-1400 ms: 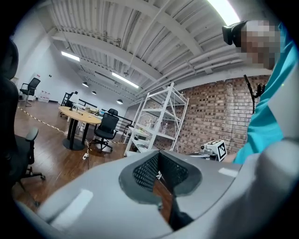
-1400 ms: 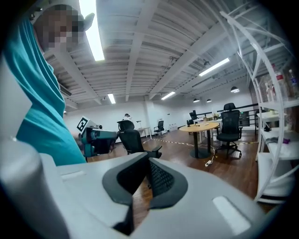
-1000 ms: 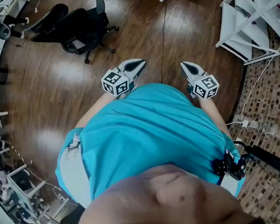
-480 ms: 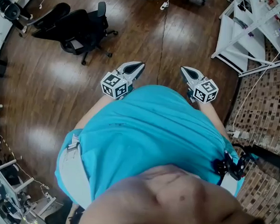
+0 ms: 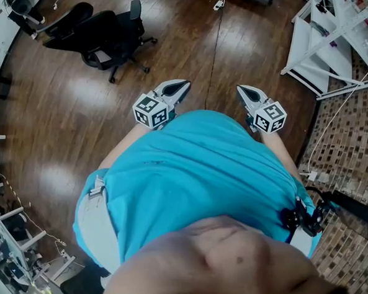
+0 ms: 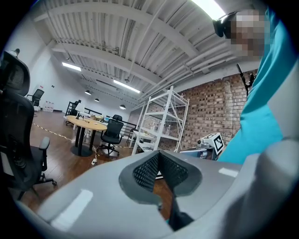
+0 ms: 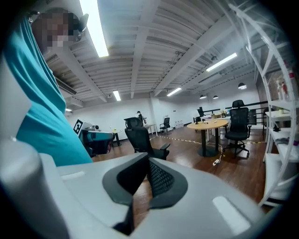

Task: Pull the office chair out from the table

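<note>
Both grippers are held up in front of the person's teal shirt, over the wooden floor. My left gripper (image 5: 182, 86) (image 6: 159, 157) is shut with nothing in it. My right gripper (image 5: 244, 90) (image 7: 148, 164) is also shut and empty. A round wooden table (image 7: 208, 124) (image 6: 87, 123) stands far ahead with a black office chair (image 7: 238, 124) (image 6: 112, 133) beside it. Another black office chair (image 5: 107, 35) (image 7: 140, 138) stands free on the floor to my left, well away from both grippers.
A white shelf rack (image 5: 321, 35) (image 6: 163, 122) stands to the right, by a brick wall (image 6: 212, 107). A cable (image 5: 216, 33) runs along the floor ahead. Desks with gear (image 5: 19, 3) line the left side. Open wooden floor (image 5: 67, 124) lies between me and the chairs.
The head view shifted a little. Both grippers keep the same pose, shut in front of the body.
</note>
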The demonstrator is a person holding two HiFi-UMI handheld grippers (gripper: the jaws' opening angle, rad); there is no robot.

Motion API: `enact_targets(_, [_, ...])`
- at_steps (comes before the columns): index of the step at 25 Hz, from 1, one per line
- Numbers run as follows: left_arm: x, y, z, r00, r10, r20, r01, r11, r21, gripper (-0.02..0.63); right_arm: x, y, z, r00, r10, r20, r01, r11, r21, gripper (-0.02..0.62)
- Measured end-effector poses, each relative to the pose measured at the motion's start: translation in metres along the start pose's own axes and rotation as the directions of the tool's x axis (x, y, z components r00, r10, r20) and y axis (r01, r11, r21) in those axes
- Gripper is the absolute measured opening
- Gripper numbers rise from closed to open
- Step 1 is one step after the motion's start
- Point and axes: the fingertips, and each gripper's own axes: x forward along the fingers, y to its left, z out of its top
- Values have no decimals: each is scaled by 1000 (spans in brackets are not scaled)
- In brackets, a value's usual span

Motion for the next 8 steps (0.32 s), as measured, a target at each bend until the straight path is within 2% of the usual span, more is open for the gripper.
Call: enact_targets(8, [0,2,-2,1000,-8,-2,8,1000,0,0,5,1,-2,1000,3,-11,-3,1000,-12,-5])
